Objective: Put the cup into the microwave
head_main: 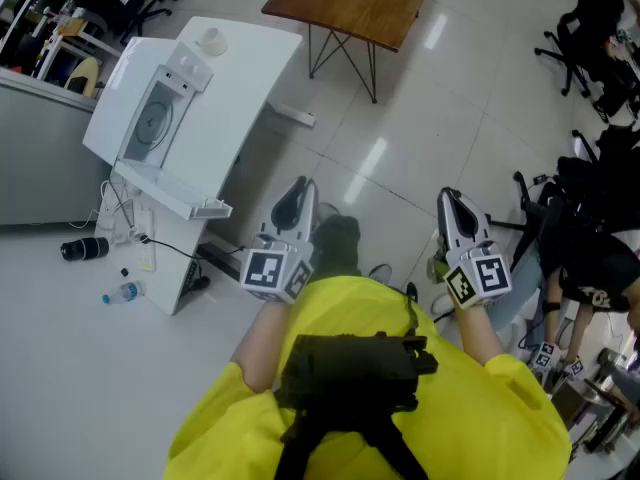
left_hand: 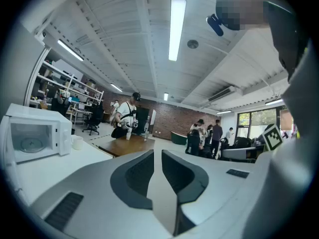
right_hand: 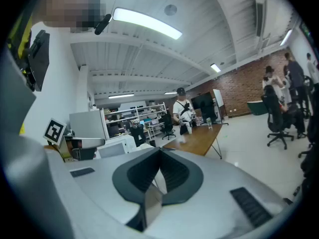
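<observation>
Both tools hovering empty near the chest. Left gripper (head_main: 300, 194) jaws sitting all but together, right gripper (head_main: 451, 204) jaws touching at the tips. Cup (head_main: 210, 39) standing far left on the white table (head_main: 250, 88), just beyond the microwave (head_main: 150, 120).

Judging the approach as the job: stepping left, spreading jaws early, checking the door.

Glossy floor (head_main: 400, 158) reflecting lights; cables (head_main: 165, 246) and a bottle (head_main: 124, 293) lying by the table.

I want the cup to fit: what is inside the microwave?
Inside the microwave only its round turntable plate shows; the cavity's back corners are hidden. The cup stands outside, beside it.
</observation>
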Action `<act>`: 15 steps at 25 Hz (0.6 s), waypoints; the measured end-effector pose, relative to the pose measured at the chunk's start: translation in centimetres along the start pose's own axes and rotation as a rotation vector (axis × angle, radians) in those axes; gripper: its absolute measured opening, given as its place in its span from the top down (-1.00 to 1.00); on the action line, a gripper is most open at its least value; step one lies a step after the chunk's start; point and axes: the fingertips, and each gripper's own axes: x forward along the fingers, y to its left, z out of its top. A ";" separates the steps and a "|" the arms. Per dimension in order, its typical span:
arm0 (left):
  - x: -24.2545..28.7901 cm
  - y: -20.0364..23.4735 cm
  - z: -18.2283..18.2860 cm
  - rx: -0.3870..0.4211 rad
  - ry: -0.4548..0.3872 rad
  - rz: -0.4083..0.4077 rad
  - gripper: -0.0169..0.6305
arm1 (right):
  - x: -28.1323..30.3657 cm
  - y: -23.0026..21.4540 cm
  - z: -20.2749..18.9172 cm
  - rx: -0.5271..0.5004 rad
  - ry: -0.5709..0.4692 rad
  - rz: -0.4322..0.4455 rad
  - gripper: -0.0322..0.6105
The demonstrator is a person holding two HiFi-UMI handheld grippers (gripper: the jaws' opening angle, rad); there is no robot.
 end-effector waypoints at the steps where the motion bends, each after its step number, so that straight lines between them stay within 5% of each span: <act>1: 0.9 1.6 0.1 0.017 0.007 0.018 0.82 | 2.3 0.3 0.2 -0.011 0.006 0.019 0.89; 6: 5.6 11.3 3.3 0.023 -0.016 0.139 0.82 | 16.4 2.5 2.8 -0.015 0.034 0.124 0.89; 11: 8.1 20.3 7.7 -0.003 -0.058 0.251 0.82 | 29.9 8.0 8.4 -0.147 0.020 0.308 0.89; 15: 9.6 25.0 8.5 -0.022 -0.064 0.325 0.82 | 37.3 10.4 8.7 -0.122 0.070 0.391 0.89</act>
